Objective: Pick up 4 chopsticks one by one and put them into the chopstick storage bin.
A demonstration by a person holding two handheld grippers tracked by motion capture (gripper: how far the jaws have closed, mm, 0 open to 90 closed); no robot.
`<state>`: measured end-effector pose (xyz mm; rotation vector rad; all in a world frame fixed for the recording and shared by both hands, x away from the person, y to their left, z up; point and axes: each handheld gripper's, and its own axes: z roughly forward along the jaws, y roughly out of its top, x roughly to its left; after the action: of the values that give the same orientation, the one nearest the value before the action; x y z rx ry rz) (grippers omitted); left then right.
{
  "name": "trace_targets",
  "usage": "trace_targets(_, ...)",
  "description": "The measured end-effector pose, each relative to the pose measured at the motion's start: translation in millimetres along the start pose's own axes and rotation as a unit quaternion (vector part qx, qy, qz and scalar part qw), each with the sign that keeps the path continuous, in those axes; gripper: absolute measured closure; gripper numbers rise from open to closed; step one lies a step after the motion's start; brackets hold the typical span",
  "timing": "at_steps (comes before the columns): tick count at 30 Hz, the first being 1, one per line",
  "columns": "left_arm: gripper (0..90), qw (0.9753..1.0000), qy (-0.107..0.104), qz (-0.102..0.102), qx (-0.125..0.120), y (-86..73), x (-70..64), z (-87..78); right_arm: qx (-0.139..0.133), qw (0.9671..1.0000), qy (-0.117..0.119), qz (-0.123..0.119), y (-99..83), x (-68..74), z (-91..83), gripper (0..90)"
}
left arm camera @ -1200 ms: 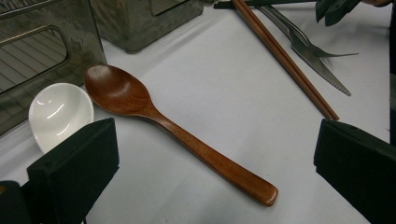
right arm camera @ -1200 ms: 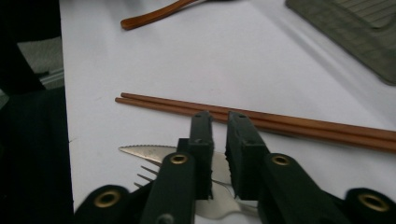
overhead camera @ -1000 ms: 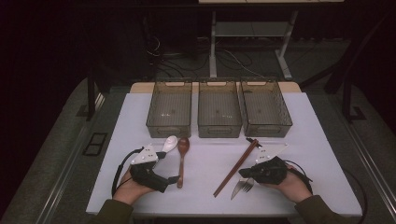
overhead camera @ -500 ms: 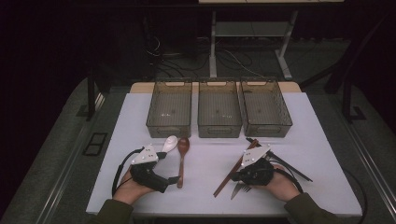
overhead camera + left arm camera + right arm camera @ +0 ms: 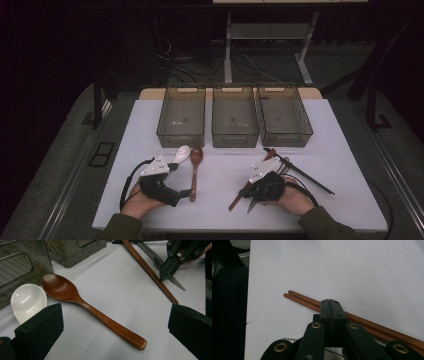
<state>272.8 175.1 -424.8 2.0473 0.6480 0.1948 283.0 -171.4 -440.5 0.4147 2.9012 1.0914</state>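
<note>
High view: right gripper [image 5: 248, 188] is hovering over the brown chopsticks [image 5: 239, 196] near the desk's [image 5: 220, 165] front edge. Left gripper view: jaws are standing spread beside the wooden spoon [image 5: 87, 307]. Right gripper view: jaws are pressing together, pinching nothing. Chopsticks [image 5: 302, 300] are probably light, stiff, roll-prone; grip mid-length.

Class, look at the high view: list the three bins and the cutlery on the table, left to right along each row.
Back row: left bin → middle bin → right bin. Front row: white spoon → wooden spoon → brown chopsticks → black chopsticks.
</note>
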Motion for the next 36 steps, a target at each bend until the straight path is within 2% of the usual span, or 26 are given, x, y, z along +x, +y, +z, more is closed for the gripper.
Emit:
trace_targets(6, 0.0, 1.0000, 0.000, 0.000, -0.001, -0.1, 0.0, 0.0, -0.001, 1.0000, 0.002, -0.009, 2.3, -1.1, 3.8, 89.7)
trace_targets(9, 0.0, 1.0000, 0.000, 0.000, -0.001, 0.0, -0.1, -0.2, 0.001, 1.0000, 0.002, -0.004, 4.2, 0.3, 4.8, 89.7)
trace_targets(11, 0.0, 1.0000, 0.000, 0.000, -0.002, 0.1, -0.1, -0.3, -0.001, 0.9999, 0.001, -0.014, 4.9, -1.1, 5.8, 89.7)
trace_targets(13, 0.0, 1.0000, 0.000, 0.000, -0.002, 0.0, 0.0, -0.2, -0.001, 1.0000, 0.004, -0.005, 6.2, 0.6, 6.3, 89.7)
trace_targets(15, 0.0, 1.0000, 0.001, 0.000, -0.002, 0.0, -0.1, -0.3, -0.003, 0.9999, 0.002, -0.015, 7.2, -0.9, 8.0, 89.7)
trace_targets(17, 0.0, 1.0000, 0.001, 0.000, -0.002, 0.0, -0.1, -0.4, -0.001, 1.0000, 0.004, -0.008, 8.9, 1.0, 9.1, 89.6)
trace_targets(23, 0.0, 1.0000, 0.001, -0.001, -0.003, 0.2, -0.1, -0.8, 0.000, 0.9998, 0.002, -0.019, 11.5, -1.0, 14.0, 89.7)
trace_targets(24, 0.0, 1.0000, 0.000, -0.001, -0.004, 0.2, 0.0, -0.9, 0.001, 0.9999, 0.004, -0.012, 12.4, 0.2, 14.5, 89.7)
trace_targets(26, 0.0, 1.0000, 0.001, 0.000, -0.004, 0.2, 0.0, -1.1, -0.001, 0.9998, 0.003, -0.019, 13.3, -1.1, 16.0, 89.7)
trace_targets(27, 0.0, 1.0000, 0.001, -0.001, -0.004, 0.2, 0.0, -1.2, 0.001, 0.9999, 0.004, -0.013, 14.3, 0.2, 16.1, 89.7)
trace_targets(28, 0.0, 1.0000, 0.001, -0.001, -0.004, 0.3, 0.0, -1.3, -0.002, 0.9998, 0.004, -0.020, 14.8, -1.0, 17.2, 89.7)
trace_targets(36, 0.0, 1.0000, 0.001, -0.001, -0.004, 0.2, 0.1, -1.4, 0.000, 0.9996, 0.003, -0.029, 22.7, -2.0, 23.1, 89.7)
